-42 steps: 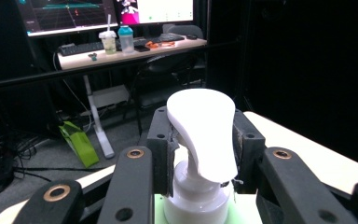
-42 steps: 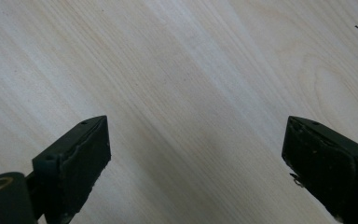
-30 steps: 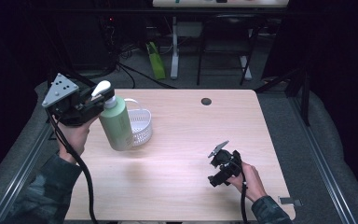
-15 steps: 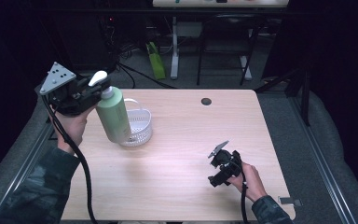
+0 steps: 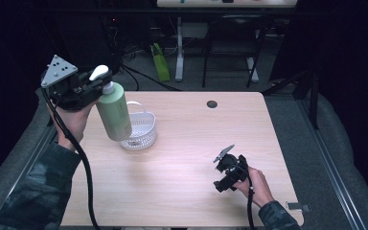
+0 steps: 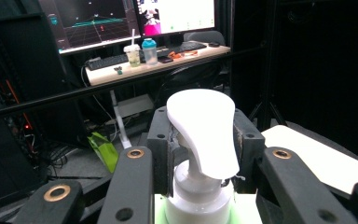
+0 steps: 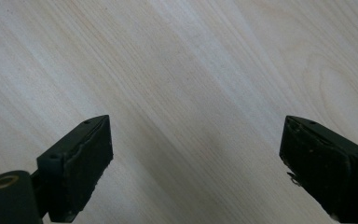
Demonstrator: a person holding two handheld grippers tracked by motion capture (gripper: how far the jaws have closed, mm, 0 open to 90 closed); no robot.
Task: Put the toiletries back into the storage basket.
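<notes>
The left gripper is clamped on the neck of a green bottle, just under its white pump head. In the left gripper view the jaws press on either side of the neck, with the pump head standing up between them and the left gripper pointing level towards a far desk with screens.

The bottle hangs from the grip, clear of the table, tilted so that its base swings towards the middle of the table. Its lower end is in front of a white basket, which sits on the table's left part and looks to be just behind and beside the base.

The right gripper is held low over the table's near right part, well apart from bottle and basket. Its jaws stand wide apart with nothing between them, and the right gripper looks down on bare wood.

A small dark round spot lies near the table's far edge. Nothing stands between the bottle and the basket.
</notes>
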